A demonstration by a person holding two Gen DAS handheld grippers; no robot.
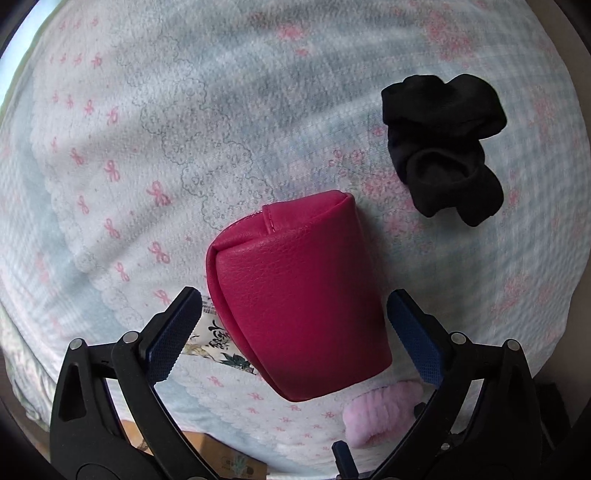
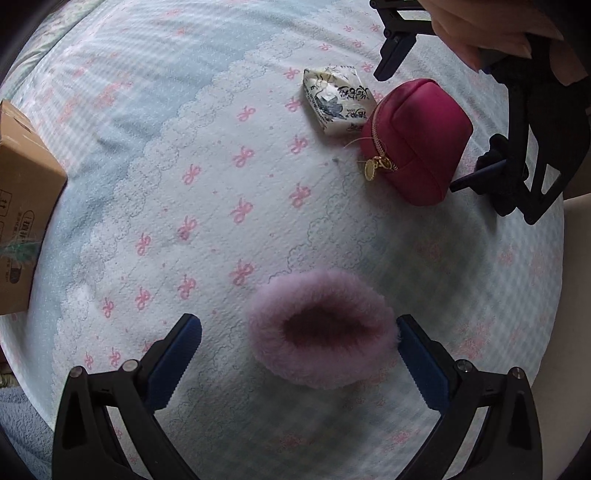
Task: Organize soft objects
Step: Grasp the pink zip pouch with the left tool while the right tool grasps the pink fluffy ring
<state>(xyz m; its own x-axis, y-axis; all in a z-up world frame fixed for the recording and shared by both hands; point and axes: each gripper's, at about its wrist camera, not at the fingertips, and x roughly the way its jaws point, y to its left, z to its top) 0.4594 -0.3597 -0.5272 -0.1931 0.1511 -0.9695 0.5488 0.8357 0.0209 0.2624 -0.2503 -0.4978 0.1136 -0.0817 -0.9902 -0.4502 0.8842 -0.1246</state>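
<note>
A magenta zip pouch (image 1: pixel 299 295) lies on the bed cover (image 1: pixel 147 129). My left gripper (image 1: pixel 295 299) points down over it, open, with one finger on each side and a gap at both pads. The right wrist view shows the same pouch (image 2: pixel 421 140) between the left gripper's fingers (image 2: pixel 391 55), held by a person's hand (image 2: pixel 498 29). A pink fluffy ring (image 2: pixel 321 328) lies between the open fingers of my right gripper (image 2: pixel 295 325); its fuzz brushes the right pad (image 2: pixel 417 358), while the left pad stands well off. A black sock bundle (image 1: pixel 443 147) lies farther out to the right.
A small printed tissue pack (image 2: pixel 336 99) rests against the pouch's far side. A cardboard box (image 2: pixel 22 206) stands at the left edge of the bed. The cover is pale blue and white with pink bows.
</note>
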